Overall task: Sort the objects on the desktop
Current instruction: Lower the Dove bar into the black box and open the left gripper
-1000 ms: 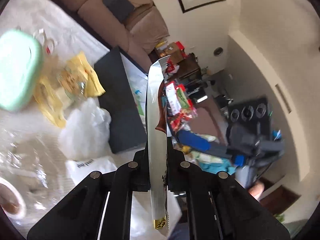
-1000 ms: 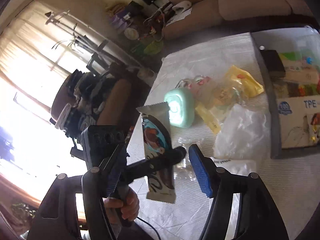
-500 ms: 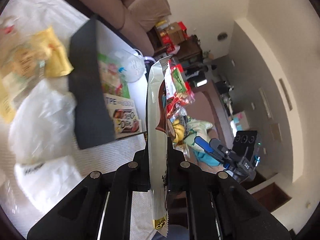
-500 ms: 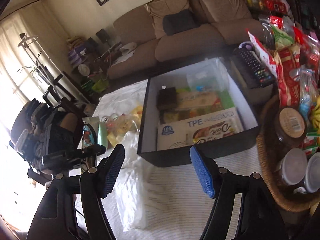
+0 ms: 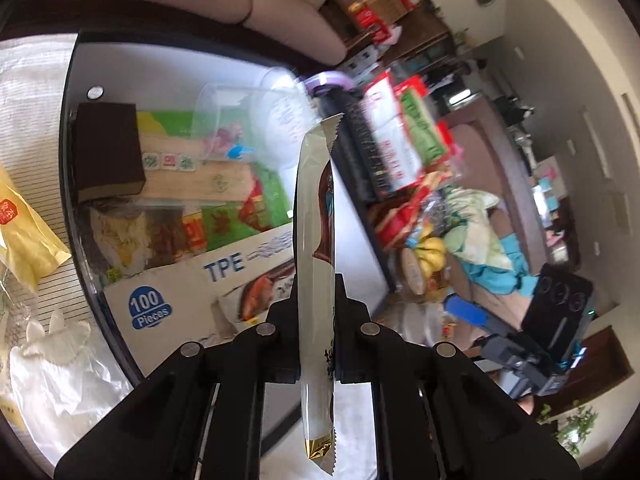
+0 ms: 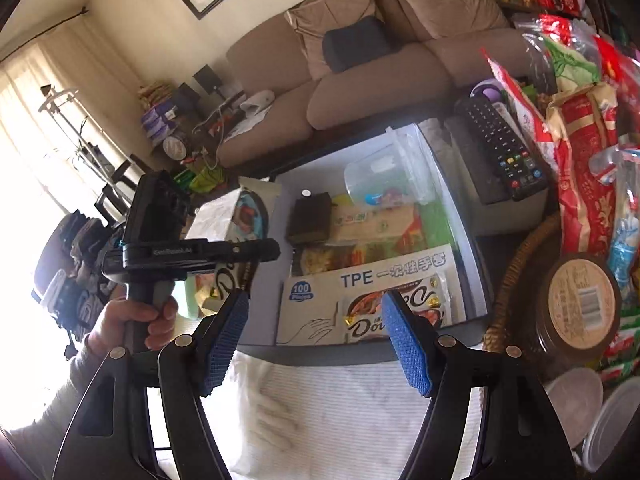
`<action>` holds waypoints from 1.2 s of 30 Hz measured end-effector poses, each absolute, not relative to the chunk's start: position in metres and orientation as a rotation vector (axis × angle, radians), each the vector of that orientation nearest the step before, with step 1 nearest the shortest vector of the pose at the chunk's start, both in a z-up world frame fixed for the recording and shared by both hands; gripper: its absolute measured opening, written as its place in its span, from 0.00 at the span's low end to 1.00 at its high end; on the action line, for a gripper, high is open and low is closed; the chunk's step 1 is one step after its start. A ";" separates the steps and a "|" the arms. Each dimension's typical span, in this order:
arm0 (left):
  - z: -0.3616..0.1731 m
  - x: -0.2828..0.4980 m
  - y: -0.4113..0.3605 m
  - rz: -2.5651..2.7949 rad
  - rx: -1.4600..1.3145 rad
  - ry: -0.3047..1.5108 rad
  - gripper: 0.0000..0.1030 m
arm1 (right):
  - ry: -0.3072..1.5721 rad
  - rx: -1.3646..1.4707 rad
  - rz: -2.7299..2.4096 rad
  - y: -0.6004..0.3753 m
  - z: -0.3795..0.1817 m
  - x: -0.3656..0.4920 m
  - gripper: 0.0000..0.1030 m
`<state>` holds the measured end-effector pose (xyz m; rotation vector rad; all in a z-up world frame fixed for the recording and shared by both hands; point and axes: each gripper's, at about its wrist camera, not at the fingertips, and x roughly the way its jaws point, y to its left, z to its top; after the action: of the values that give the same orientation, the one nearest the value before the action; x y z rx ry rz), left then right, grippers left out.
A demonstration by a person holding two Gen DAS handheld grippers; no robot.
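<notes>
My left gripper (image 5: 316,312) is shut on a silver chocolate bar wrapper (image 5: 316,240), held edge-on and upright above the near right part of the black storage box (image 5: 66,168). In the right wrist view the left gripper (image 6: 256,250) holds that wrapper (image 6: 240,216) at the box's left side. My right gripper (image 6: 316,340) is open and empty, its blue pads (image 6: 408,344) spread in front of the box (image 6: 360,354). The box holds a TPE glove carton (image 5: 192,292), a second Dove bar (image 6: 396,312), a dark block (image 5: 106,152) and snack packets.
A wicker basket (image 6: 508,280) of jars and red snack bags stands right of the box. A remote (image 6: 500,148) lies behind it. Yellow packets (image 5: 24,224) and clear plastic bags (image 5: 52,364) lie on the white cloth left of the box. A sofa (image 6: 360,80) is behind.
My left gripper has carried the wrapper rightward from over the loose packets to above the box. My right gripper has swung right to face the box, still open.
</notes>
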<state>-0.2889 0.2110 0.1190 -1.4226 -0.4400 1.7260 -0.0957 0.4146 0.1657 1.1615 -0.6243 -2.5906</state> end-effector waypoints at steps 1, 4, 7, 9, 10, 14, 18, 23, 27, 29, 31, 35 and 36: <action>0.112 -0.290 0.214 1.722 -1.443 -0.419 0.09 | -0.623 1.170 -2.583 0.415 0.162 -0.103 0.70; 0.092 -0.294 0.223 1.711 -1.511 -0.313 0.09 | -0.651 1.189 -2.567 0.418 0.154 -0.124 0.70; 0.087 -0.299 0.237 1.687 -1.575 -0.162 0.09 | -0.689 1.168 -2.562 0.423 0.150 -0.132 0.70; 0.085 -0.300 0.243 1.695 -1.643 -0.096 0.09 | -0.684 1.171 -2.565 0.423 0.147 -0.131 0.70; 0.081 -0.300 0.245 1.696 -1.664 -0.072 0.10 | -0.674 1.180 -2.569 0.423 0.146 -0.130 0.70; 0.069 -0.292 0.257 1.687 -1.722 0.005 0.10 | -0.652 1.224 -2.575 0.424 0.139 -0.127 0.70; 0.082 -0.285 0.252 1.761 -1.686 0.047 0.11 | -0.660 1.241 -2.579 0.426 0.136 -0.131 0.70; 0.117 -0.274 0.229 1.843 -1.565 -0.001 0.15 | -0.577 1.300 -2.581 0.415 0.135 -0.146 0.73; 0.142 -0.258 0.205 1.861 -1.484 -0.061 0.23 | -0.420 1.511 -2.532 0.394 0.119 -0.187 0.74; 0.153 -0.250 0.193 1.866 -1.448 -0.087 0.24 | -0.295 1.643 -2.479 0.381 0.106 -0.216 0.74; 0.162 -0.243 0.183 1.882 -1.416 -0.099 0.29 | -0.215 1.768 -2.415 0.371 0.090 -0.242 0.74; 0.172 -0.234 0.159 1.903 -1.372 -0.142 0.33 | -0.217 1.912 -2.300 0.361 0.061 -0.277 0.74; 0.172 -0.233 0.153 1.905 -1.367 -0.155 0.34 | -0.223 1.930 -2.286 0.360 0.055 -0.281 0.74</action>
<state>-0.2332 0.1532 0.1724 -1.3668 -0.1553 1.9050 -0.2811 0.3596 0.0546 1.9300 -0.2229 -2.2856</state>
